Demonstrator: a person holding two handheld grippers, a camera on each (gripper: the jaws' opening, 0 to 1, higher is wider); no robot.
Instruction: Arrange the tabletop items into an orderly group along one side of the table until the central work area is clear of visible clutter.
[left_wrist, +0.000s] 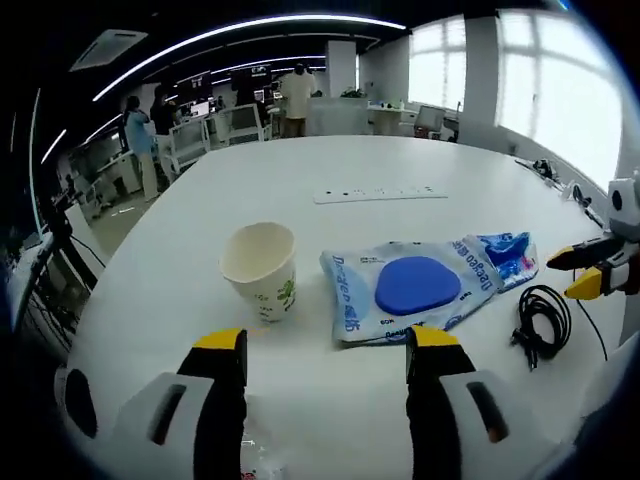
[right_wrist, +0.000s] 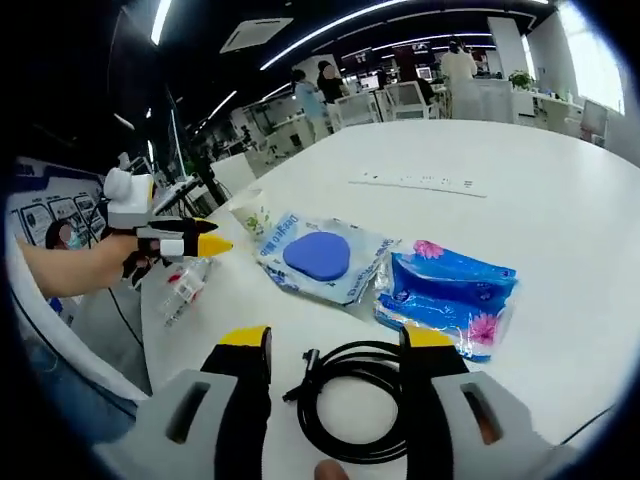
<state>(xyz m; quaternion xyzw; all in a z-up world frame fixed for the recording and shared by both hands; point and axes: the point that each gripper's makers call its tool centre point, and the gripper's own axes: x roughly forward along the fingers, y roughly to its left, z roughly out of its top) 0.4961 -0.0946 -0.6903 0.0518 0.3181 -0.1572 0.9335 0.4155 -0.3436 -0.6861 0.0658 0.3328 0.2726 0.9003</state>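
A paper cup (left_wrist: 260, 268) stands upright on the white table (left_wrist: 400, 160). To its right lie a wet-wipes pack with a blue lid (left_wrist: 415, 285), a blue tissue pack (left_wrist: 505, 258) and a coiled black cable (left_wrist: 540, 320). My left gripper (left_wrist: 327, 345) is open just short of the cup and wipes, holding nothing. My right gripper (right_wrist: 338, 345) is open, its jaws either side of the cable coil (right_wrist: 350, 400), which rests on the table. Beyond the coil are the tissue pack (right_wrist: 450, 290), wipes pack (right_wrist: 320, 258) and cup (right_wrist: 255, 215). A clear plastic bottle (right_wrist: 185, 290) lies beneath the left gripper (right_wrist: 212, 237).
A white power strip (left_wrist: 380, 194) lies flat further across the table, also seen as the power strip (right_wrist: 420, 182). A person's hand (right_wrist: 90, 265) holds the left gripper at the table's edge. The right gripper (left_wrist: 572, 272) comes in from the right. Office desks, chairs and people stand beyond the table.
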